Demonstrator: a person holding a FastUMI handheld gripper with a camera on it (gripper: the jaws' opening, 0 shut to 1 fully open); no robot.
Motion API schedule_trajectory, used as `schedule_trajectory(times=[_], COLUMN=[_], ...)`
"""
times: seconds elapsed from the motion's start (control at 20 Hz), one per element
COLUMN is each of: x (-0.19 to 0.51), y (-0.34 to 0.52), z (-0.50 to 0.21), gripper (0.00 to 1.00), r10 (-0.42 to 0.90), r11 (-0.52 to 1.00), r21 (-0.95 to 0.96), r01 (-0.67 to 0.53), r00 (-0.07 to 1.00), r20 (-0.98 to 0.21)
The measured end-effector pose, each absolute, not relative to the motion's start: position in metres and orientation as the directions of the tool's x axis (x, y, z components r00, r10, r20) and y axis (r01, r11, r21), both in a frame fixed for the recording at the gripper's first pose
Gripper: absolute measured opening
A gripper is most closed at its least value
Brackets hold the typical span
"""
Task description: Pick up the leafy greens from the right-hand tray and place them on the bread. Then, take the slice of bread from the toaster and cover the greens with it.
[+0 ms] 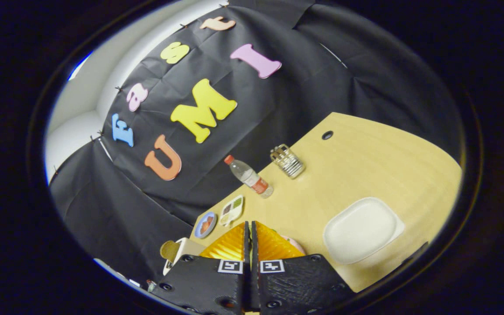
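Observation:
My gripper [250, 225] is held high over the wooden table [365, 166], tilted, its two fingers [230, 245] pressed almost together. A thin green sliver of the leafy greens [250, 261] shows in the slit between them. Right of the fingers lies the white right-hand tray [359, 229], with nothing on it. Left of the fingers stands the white toaster [183, 250], a tan slice of bread [169, 250] sticking out of its top. A pink plate edge [295, 242] peeks out just behind the right finger. The bread on that plate is hidden by the fingers.
Beyond the fingers sit a small blue plate with food [205, 224] and a white compartment dish [232, 210]. Farther back are a plastic water bottle [250, 177] and a wire holder [288, 161]. The black cloth wall closes the table's far side.

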State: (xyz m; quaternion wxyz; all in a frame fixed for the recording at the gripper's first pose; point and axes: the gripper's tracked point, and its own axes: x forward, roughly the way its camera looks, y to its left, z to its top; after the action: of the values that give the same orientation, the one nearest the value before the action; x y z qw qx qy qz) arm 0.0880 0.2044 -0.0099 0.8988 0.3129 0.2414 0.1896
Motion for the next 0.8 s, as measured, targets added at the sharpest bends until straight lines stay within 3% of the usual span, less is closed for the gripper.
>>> schedule_trajectory(times=[0.45,0.8], x=[0.079,0.091], y=[0.33,0.31], z=[-0.046,-0.101], gripper=[0.0,0.0], r10=[0.63,0.565], r11=[0.649,0.709], r21=[0.717,0.685], r01=[-0.254,-0.169], r00=[0.707,0.717], r20=[-0.32,-0.408])
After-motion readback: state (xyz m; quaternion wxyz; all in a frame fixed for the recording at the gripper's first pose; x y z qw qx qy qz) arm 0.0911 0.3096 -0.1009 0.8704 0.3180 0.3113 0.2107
